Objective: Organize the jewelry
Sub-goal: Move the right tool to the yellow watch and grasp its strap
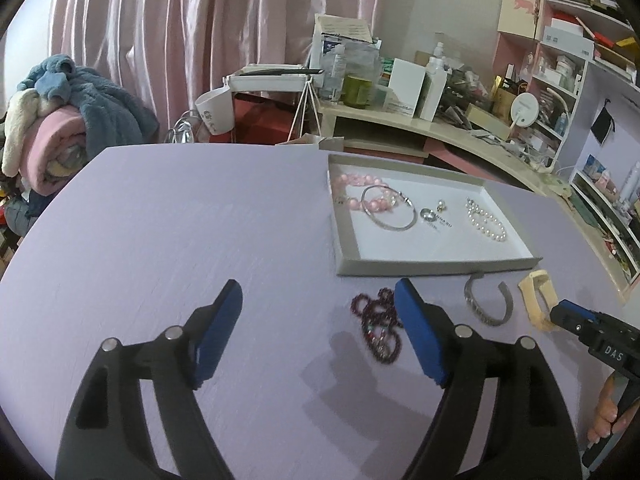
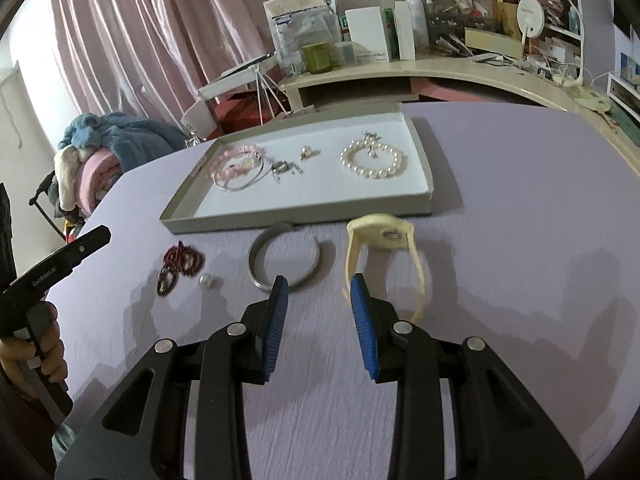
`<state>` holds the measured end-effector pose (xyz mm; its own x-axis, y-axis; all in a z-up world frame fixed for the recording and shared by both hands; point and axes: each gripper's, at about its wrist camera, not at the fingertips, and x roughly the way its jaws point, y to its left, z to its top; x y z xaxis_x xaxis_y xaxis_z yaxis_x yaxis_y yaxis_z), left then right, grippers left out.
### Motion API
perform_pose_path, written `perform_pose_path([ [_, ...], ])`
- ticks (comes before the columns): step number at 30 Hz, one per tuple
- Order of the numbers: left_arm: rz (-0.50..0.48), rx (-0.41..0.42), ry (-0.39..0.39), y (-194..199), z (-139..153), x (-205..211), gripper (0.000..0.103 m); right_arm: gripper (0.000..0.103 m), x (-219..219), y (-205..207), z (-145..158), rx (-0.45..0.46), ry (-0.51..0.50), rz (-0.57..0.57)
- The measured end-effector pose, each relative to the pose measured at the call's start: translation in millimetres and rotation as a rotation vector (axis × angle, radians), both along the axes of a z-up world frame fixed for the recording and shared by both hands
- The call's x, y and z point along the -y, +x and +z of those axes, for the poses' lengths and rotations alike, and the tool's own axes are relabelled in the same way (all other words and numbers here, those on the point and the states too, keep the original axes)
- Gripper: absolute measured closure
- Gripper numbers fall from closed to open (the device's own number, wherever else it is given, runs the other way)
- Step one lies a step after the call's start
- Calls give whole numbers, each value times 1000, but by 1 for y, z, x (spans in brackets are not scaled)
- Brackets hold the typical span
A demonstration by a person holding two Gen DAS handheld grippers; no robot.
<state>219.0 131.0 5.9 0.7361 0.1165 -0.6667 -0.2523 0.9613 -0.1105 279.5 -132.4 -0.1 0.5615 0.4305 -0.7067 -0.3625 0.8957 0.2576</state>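
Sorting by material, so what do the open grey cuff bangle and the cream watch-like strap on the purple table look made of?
The open grey cuff bangle looks like metal, dull silver-grey with a brushed sheen. The cream watch-like strap looks like matte rubber or soft plastic; it stands in a floppy loop, so I can't be sure which.

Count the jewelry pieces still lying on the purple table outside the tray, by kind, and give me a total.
Dark red beaded bracelet: 1
Loose white pearl bead: 1
Silver open cuff bangle: 1
Cream plastic watch-style band: 1
Total outside the grey cardboard tray: 4
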Motion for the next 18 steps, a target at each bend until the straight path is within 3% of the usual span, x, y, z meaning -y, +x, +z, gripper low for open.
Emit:
perform_pose_path([
  [4,6,1,-4,-6,-1,-1,23,54,-13,-7,-3,4,-22,35],
  [11,5,7,2,-8,1,-1,21,53,-29,-9,-13,-13,-46,55],
  [15,3,3,0,-8,0,-1,21,53,-22,-11,-9,33,-74,10],
  [18,4,0,-2,-9,-1,-3,21,41,-10,-6,-4,57,-86,-38],
])
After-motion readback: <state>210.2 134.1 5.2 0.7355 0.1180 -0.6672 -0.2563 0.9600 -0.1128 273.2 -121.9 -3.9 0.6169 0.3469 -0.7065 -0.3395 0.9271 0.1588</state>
